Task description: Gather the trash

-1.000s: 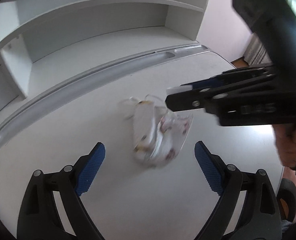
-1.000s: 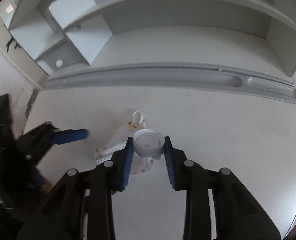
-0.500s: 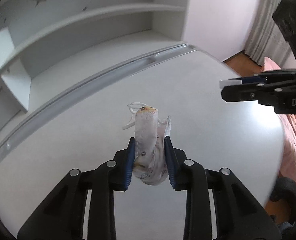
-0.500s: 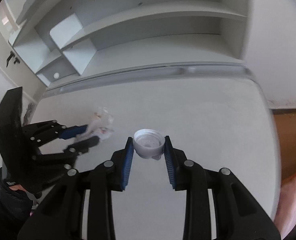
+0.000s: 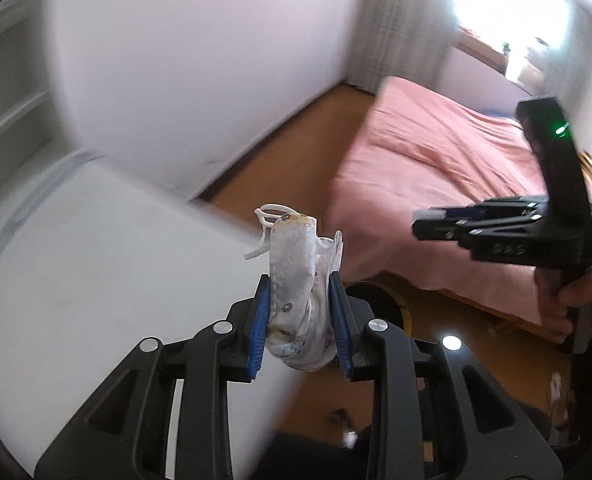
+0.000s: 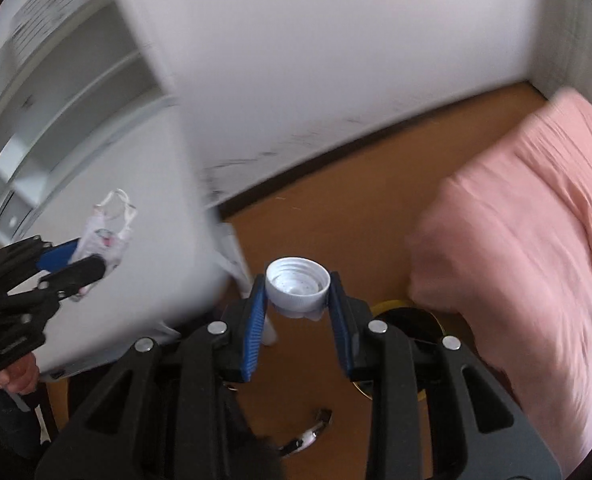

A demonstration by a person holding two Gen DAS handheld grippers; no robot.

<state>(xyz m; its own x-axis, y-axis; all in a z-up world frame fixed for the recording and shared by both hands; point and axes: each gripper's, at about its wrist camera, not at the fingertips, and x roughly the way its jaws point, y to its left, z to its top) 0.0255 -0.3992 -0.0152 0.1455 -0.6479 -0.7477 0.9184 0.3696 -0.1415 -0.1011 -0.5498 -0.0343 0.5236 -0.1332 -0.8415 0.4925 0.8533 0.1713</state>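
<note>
My left gripper (image 5: 300, 316) is shut on a crumpled white face mask (image 5: 296, 280) with a small printed pattern and loose ear loops, held in the air at the right edge of the white desk (image 5: 76, 260). The mask also shows in the right wrist view (image 6: 106, 236), in the left gripper (image 6: 84, 260). My right gripper (image 6: 298, 308) is shut on a white screw cap (image 6: 298, 286), open side up, held above the wooden floor (image 6: 336, 208). The right gripper also shows in the left wrist view (image 5: 424, 224), to the right over the bed.
A bed with a pink cover (image 5: 436, 184) stands to the right, also in the right wrist view (image 6: 536, 240). A dark round bin with a yellow rim (image 5: 380, 300) sits on the floor under the grippers, and shows in the right wrist view (image 6: 408, 316). White shelves (image 6: 56, 92) stand behind the desk.
The left gripper closed on the mask and lifted it off the desk. Both grippers have swung right, away from the desk toward the floor and bed, each keeping its load.
</note>
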